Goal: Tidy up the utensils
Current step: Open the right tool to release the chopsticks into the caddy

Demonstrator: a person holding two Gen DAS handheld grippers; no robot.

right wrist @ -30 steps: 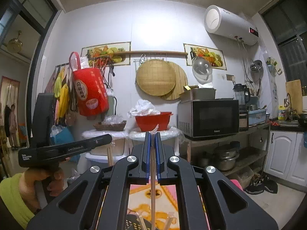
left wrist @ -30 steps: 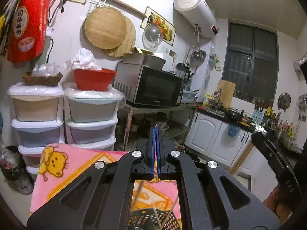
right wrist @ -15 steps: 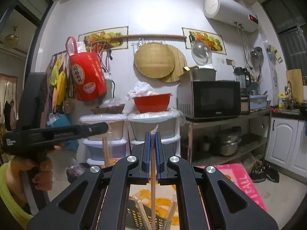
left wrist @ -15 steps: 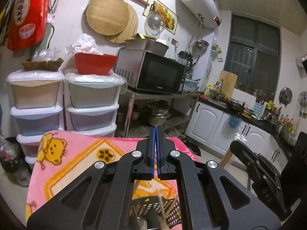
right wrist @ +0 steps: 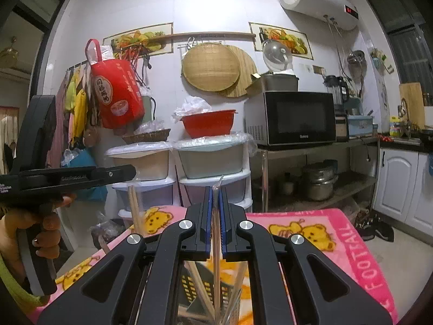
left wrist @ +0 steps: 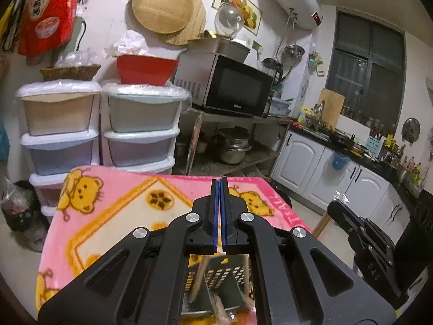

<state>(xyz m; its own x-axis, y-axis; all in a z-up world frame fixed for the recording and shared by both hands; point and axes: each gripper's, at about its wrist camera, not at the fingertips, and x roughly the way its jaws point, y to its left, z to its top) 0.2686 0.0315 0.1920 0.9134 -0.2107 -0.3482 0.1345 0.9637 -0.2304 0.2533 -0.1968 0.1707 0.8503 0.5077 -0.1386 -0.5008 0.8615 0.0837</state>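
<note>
Chopsticks everywhere lol. Right gripper [right wrist: 215, 211] is clamped on 1 wrapped chopstick [right wrist: 216, 249], standing upright, its long axis running straight down toward the black perforated holder [right wrist: 200, 292] directly below my jaws on the pink bear blanket [right wrist: 324, 233]. Left gripper [left wrist: 218, 211] is pinched fully closed too; from the right view it has a chopstick pair [right wrist: 134, 208] hanging below it. That same holder [left wrist: 222, 276] sits right under it. Both arms look about equally near, so I'd guess it's just a straight drop in.
</note>
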